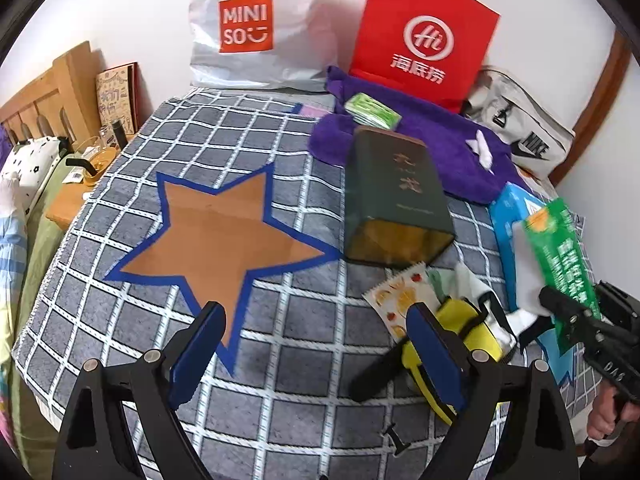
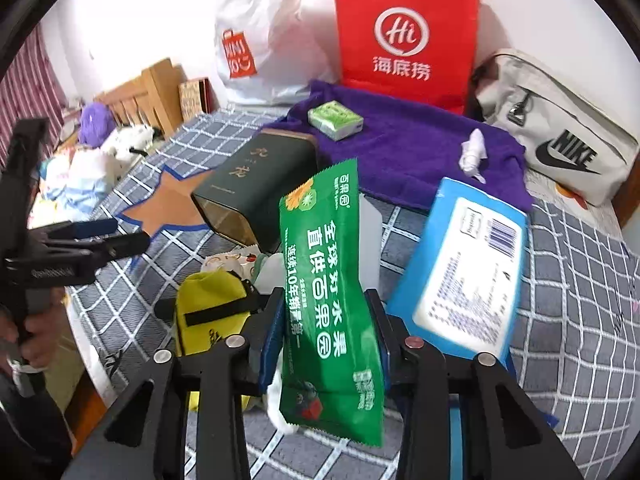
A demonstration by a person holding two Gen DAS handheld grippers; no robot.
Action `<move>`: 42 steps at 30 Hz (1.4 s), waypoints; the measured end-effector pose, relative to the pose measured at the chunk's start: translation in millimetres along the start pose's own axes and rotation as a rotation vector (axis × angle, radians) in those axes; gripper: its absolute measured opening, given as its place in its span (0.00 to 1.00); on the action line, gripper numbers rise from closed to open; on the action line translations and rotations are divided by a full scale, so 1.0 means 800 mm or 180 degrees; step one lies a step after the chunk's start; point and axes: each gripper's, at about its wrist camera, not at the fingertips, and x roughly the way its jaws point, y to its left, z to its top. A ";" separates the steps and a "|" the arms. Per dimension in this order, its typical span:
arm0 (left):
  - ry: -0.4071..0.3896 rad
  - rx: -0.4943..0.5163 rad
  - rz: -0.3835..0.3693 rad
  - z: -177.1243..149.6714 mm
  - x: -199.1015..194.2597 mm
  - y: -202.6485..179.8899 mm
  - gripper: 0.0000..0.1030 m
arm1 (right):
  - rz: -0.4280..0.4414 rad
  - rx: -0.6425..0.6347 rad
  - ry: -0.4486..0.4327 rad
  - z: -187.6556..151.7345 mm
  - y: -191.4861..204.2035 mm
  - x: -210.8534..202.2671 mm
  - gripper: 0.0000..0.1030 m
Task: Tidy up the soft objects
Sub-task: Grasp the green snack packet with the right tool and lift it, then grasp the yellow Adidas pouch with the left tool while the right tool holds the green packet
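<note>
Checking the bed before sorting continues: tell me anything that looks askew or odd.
The dark green tin lies tipped on its side beside the star patch, open end toward the camera. A crumpled white tissue sits loose on the purple towel. The right gripper holds a green packet.

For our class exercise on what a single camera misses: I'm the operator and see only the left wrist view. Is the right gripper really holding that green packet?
Observer: Yes, the right gripper is clamped on the green packet, lifted off the bed.
Operator: Anything stuck to the packet?
Observer: A white tissue hangs from its lower edge.
Operator: What lies beside it?
Observer: The blue pack, barcode label up.
Operator: Where is my left gripper?
Observer: The left gripper hangs open and empty near the star.
</note>
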 end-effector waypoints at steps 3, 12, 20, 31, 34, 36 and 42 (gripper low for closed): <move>-0.0009 0.0064 -0.0041 -0.011 0.002 -0.014 0.89 | 0.0029 0.0074 -0.0099 -0.017 -0.006 -0.016 0.30; 0.0078 0.0343 -0.0140 -0.033 0.015 -0.059 0.88 | 0.0239 0.0281 -0.0171 -0.062 -0.022 -0.054 0.29; 0.0145 0.0433 -0.0195 -0.037 0.030 -0.077 0.88 | 0.0329 0.0408 -0.0064 -0.086 -0.044 -0.051 0.29; 0.0228 0.0514 -0.0188 -0.040 0.045 -0.091 0.88 | 0.0401 0.0529 0.0222 -0.107 -0.065 -0.014 0.49; 0.0237 0.0493 -0.0185 -0.038 0.047 -0.088 0.88 | 0.0256 0.0520 0.0203 -0.112 -0.070 -0.026 0.54; 0.0244 0.0472 -0.0194 -0.037 0.049 -0.087 0.88 | 0.0156 0.0515 0.0222 -0.116 -0.073 -0.034 0.54; 0.0266 0.0467 -0.0212 -0.037 0.053 -0.088 0.88 | 0.0085 0.0710 0.0453 -0.143 -0.089 -0.030 0.54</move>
